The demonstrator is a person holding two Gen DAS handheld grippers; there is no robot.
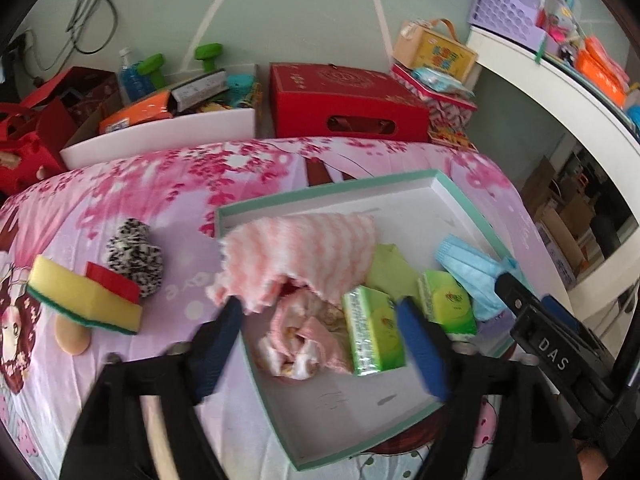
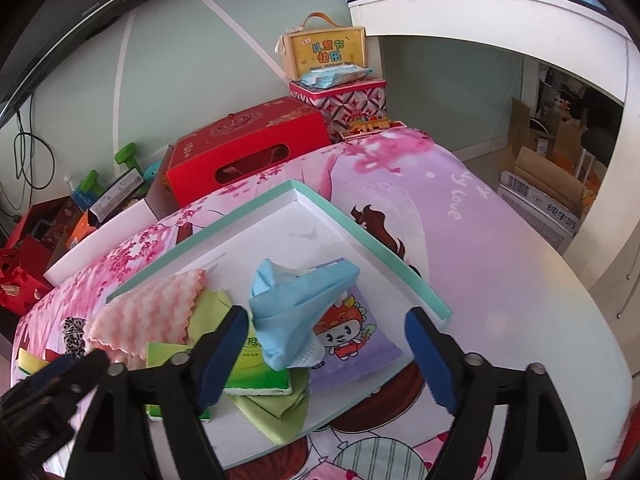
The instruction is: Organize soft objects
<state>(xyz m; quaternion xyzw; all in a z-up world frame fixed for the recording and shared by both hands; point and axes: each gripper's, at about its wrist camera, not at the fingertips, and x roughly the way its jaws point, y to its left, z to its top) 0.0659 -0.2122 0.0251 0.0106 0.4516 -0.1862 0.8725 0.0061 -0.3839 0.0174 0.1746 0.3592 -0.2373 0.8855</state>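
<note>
A shallow white box with a mint-green rim (image 1: 332, 194) (image 2: 224, 220) lies on the pink floral bed. In it are a pink-and-white striped cloth (image 1: 304, 256) (image 2: 148, 312), a crumpled pink cloth (image 1: 304, 340), a green cloth (image 1: 390, 270) (image 2: 276, 408), two green tissue packs (image 1: 374, 332) (image 1: 446, 306), a purple cartoon tissue pack (image 2: 352, 340) and a blue face mask (image 1: 468, 276) (image 2: 296, 304). My left gripper (image 1: 320, 344) is open over the crumpled pink cloth. My right gripper (image 2: 326, 356) is open, just above the mask. Neither holds anything.
Left of the box on the bed lie a yellow-green sponge (image 1: 84, 300), a red piece (image 1: 114, 282), a black-and-white fuzzy item (image 1: 134, 256) and a beige round pad (image 1: 72, 336). Behind the bed stand a red gift box (image 1: 344, 104) and cluttered boxes. A white desk (image 2: 500, 12) curves on the right.
</note>
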